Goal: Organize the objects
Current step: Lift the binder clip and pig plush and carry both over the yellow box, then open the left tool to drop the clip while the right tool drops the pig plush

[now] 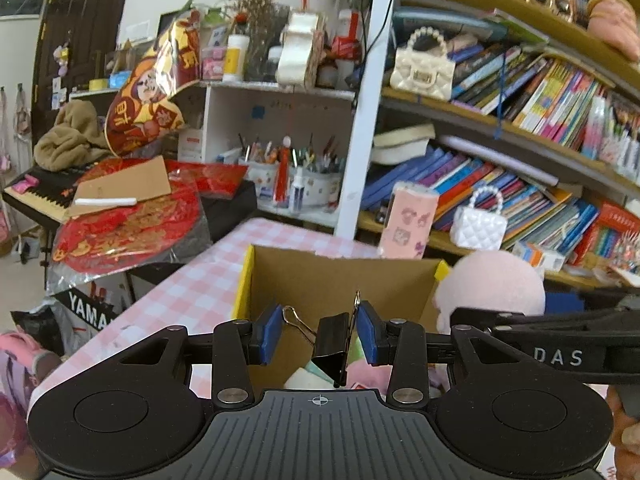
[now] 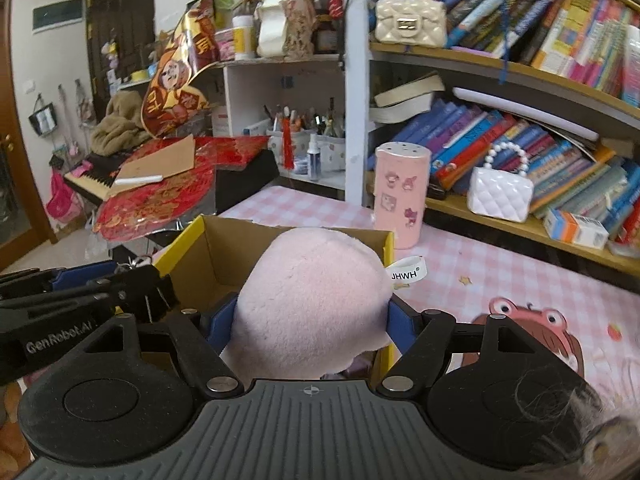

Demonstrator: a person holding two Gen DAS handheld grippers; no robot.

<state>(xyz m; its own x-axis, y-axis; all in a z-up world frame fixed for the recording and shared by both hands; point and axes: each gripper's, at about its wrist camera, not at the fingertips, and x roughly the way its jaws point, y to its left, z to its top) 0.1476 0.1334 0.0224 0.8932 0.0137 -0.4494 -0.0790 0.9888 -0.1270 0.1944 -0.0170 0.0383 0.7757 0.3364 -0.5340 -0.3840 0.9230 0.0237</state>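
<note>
- A pink-checked table (image 2: 500,264) fills the lower frame, bearing an open cardboard box (image 1: 340,280) at centre.
- Right tongs (image 2: 310,316) clamp a pink plush toy (image 2: 316,304) over the box.
- Left tongs (image 1: 320,336) pinch a black binder clip (image 1: 334,346) above it.

A worktop (image 2: 500,264) covered with a pink and white checked cloth is seen in front of a wooden bookshelf (image 2: 520,76) with a white upright post. The shelves are filled with leaning, colourful books (image 2: 480,140), and two small quilted handbags (image 2: 500,196) with pearl handles are placed among them. To the left, a white shelf unit (image 1: 276,120) holding pen cups is set against a pale wall. A keyboard instrument (image 1: 36,196) is covered with red and gold paper decorations (image 1: 128,232) and a piece of cardboard. A dark door (image 1: 80,32) is visible at the back. The room is lit by soft daylight.
</note>
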